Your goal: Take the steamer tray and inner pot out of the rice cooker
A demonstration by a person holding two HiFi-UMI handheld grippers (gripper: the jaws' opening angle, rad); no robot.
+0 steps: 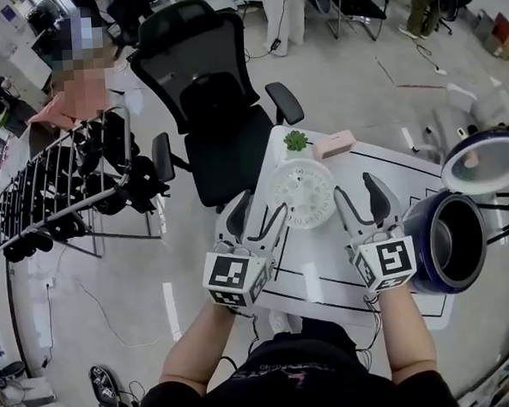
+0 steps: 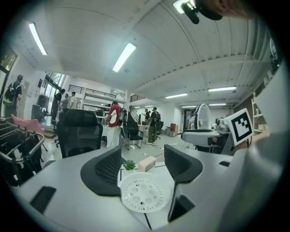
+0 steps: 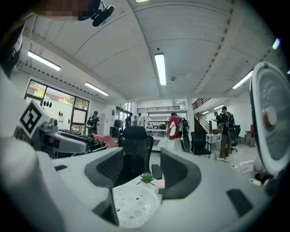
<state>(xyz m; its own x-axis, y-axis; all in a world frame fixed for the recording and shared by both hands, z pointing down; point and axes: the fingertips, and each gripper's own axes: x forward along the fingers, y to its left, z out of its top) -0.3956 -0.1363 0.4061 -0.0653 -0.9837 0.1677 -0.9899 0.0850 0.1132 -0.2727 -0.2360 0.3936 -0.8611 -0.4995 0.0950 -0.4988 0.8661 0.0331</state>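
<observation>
L gripper (image 1: 259, 208) & R gripper (image 1: 357, 190) hang side by side over the near part of the white table (image 1: 328, 284), each held in a hand, marker cubes toward the person. Both point away from the person, about level. L gripper view: jaws wide apart, nothing between the pads, not touching anything. The tray (image 2: 144, 194) shows low in the gap, further on, flat on the table. R gripper view is the same: jaws spread, empty, tray seen under and past the gap. The tray is a white round disc w/ holes. In the head view it lies on the table's mid-far part, between the two grippers and just beyond their tips, clear of both. Behind it at the far edge are a small green plant (image 1: 297, 141) and, just to its right, a pink box (image 1: 332, 144). The cooker (image 1: 421, 231) is dark blue, on the table's right side, close to the R gripper. Its lid (image 1: 484, 160) is up and open. A dark pot (image 1: 454, 239) w/ a pale rim seems to sit inside the cooker, but can't say for sure. A black chair (image 1: 214, 98) is past the table's far-left corner. A black rack (image 1: 56, 189) w/ dark items stands on the floor at left.
</observation>
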